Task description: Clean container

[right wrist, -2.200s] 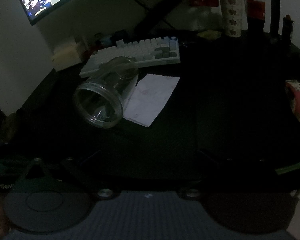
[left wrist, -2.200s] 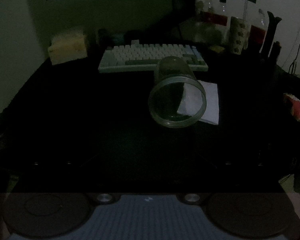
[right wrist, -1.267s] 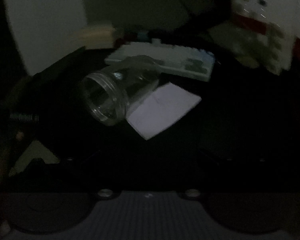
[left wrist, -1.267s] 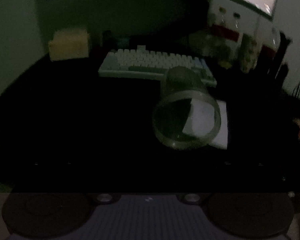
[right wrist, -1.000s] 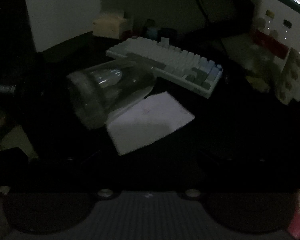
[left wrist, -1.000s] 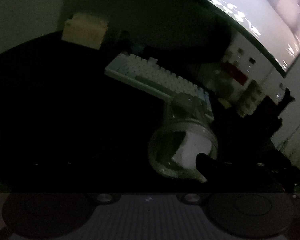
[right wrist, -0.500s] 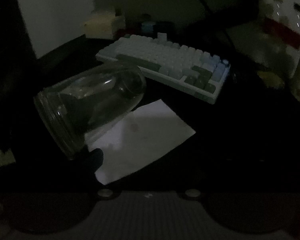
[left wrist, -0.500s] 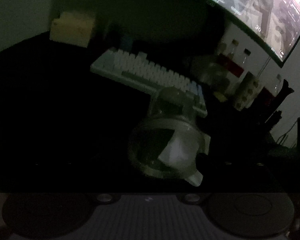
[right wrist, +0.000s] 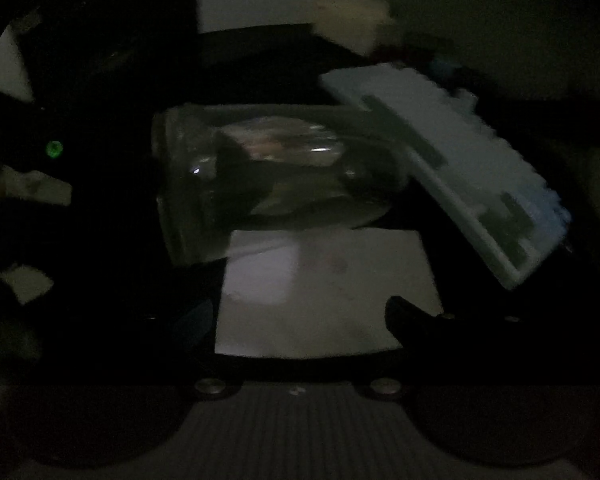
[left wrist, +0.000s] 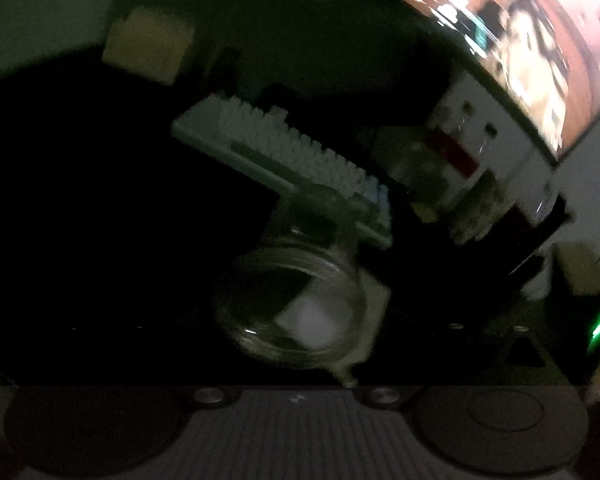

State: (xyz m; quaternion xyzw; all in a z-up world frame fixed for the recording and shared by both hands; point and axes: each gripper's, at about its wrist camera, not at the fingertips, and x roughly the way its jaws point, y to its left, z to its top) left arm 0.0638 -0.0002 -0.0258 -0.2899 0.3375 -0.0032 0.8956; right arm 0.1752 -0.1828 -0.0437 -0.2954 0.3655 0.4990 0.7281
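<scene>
A clear jar (left wrist: 296,304) lies on its side on the black desk, its open mouth towards the left wrist camera. In the right wrist view the jar (right wrist: 276,184) lies crosswise, mouth to the left. A white paper sheet (right wrist: 320,292) lies flat beside it, partly seen through the glass. My right gripper (right wrist: 300,306) hovers over the sheet, jaws wide and closing, one dark finger (right wrist: 408,320) over the paper's corner, not pressing it. My left gripper (left wrist: 296,316) faces the jar mouth; its fingers are lost in the dark, their screw glints far apart.
A white keyboard (left wrist: 284,160) sits just behind the jar, seen also as the keyboard (right wrist: 460,168) at right. A lit monitor (left wrist: 520,40), bottles and a cup (left wrist: 472,208) stand at the back right. A yellowish box (left wrist: 148,48) sits back left.
The right gripper has rolled and dropped closer, so the jar now lies crosswise and the paper fills its lower view. The left view has tilted and drawn slightly nearer the jar mouth.
</scene>
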